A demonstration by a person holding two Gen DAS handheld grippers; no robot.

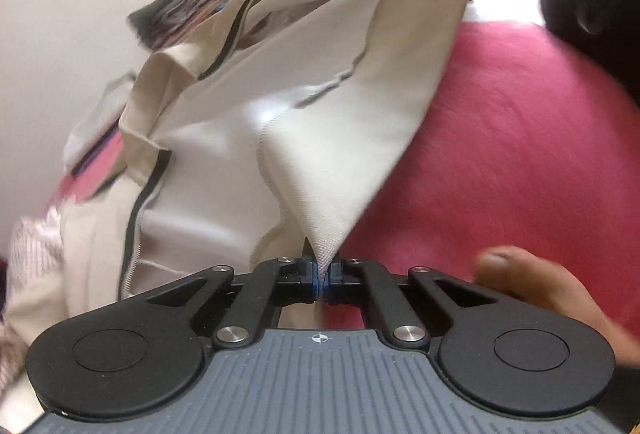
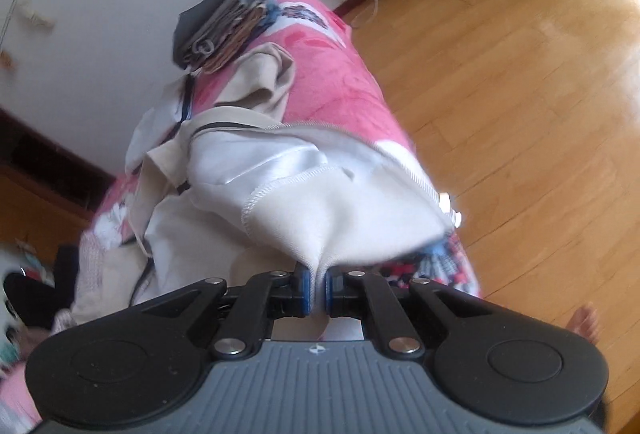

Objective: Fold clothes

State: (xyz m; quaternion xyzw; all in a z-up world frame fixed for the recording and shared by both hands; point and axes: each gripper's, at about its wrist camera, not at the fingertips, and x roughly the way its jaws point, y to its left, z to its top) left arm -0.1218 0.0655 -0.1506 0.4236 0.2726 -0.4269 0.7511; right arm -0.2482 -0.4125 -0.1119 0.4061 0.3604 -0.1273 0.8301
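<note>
Above the pink bed (image 2: 352,74), my left hand-held gripper (image 1: 322,276) pinches a beige jacket (image 1: 304,106) corner. My right hand-held gripper (image 2: 316,288) grips another fold of it.

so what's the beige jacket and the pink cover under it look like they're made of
Beige jacket: looks like a woven cotton-type twill, matte, with fine diagonal ribbing and a shinier pale lining. Pink cover: seems a soft fleece or plush, matte and fuzzy in the nap.

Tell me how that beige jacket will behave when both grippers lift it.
The beige jacket is probably floppy: it sags in folds from the right hand-held gripper and left hand-held gripper. The shiny lining may slip.
</note>
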